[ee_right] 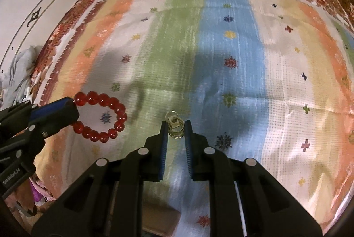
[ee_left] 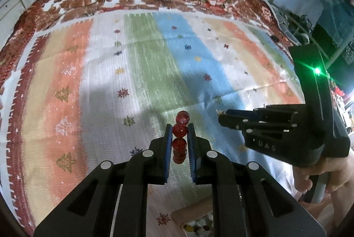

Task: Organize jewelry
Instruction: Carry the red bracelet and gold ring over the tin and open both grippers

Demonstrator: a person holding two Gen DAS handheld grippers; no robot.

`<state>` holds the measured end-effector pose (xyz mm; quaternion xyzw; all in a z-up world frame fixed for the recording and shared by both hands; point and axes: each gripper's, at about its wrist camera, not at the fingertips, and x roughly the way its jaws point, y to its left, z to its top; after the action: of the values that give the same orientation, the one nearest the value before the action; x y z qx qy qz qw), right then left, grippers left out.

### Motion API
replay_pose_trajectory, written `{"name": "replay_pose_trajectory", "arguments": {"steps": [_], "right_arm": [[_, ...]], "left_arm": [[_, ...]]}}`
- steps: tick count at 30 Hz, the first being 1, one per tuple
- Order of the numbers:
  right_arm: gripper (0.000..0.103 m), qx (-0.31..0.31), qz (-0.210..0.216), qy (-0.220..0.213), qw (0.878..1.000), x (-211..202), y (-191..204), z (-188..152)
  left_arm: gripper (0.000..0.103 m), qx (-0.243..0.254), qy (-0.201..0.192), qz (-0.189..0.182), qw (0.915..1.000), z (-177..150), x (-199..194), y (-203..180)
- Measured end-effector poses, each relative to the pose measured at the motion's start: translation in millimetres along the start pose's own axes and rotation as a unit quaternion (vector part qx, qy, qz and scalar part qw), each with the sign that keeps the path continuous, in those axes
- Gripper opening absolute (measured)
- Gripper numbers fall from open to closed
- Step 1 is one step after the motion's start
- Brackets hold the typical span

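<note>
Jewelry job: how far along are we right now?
Midway. Both pieces are lifted off the striped cloth: the left gripper is shut on the red bead bracelet, and the right gripper is shut on the small gold rings. Neither is stored yet; a wooden box sits below, only partly visible.

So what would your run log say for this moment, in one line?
left hand-held gripper: shut on red bead bracelet | right hand-held gripper: shut on gold rings | both held above striped cloth
</note>
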<state>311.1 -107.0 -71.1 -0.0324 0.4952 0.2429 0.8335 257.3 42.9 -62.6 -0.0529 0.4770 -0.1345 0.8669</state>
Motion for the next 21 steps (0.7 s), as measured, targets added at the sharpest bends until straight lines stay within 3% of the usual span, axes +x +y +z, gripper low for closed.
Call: {"name": "replay_pose_trajectory", "arguments": {"steps": [21], "right_arm": [[0.016,-0.046,-0.026,-0.053,0.997,-72.1,33.7,-50.3]], "left_arm": [[0.013,-0.007,-0.044,0.006,0.9990,-15.6,-50.0,-31.5]]}}
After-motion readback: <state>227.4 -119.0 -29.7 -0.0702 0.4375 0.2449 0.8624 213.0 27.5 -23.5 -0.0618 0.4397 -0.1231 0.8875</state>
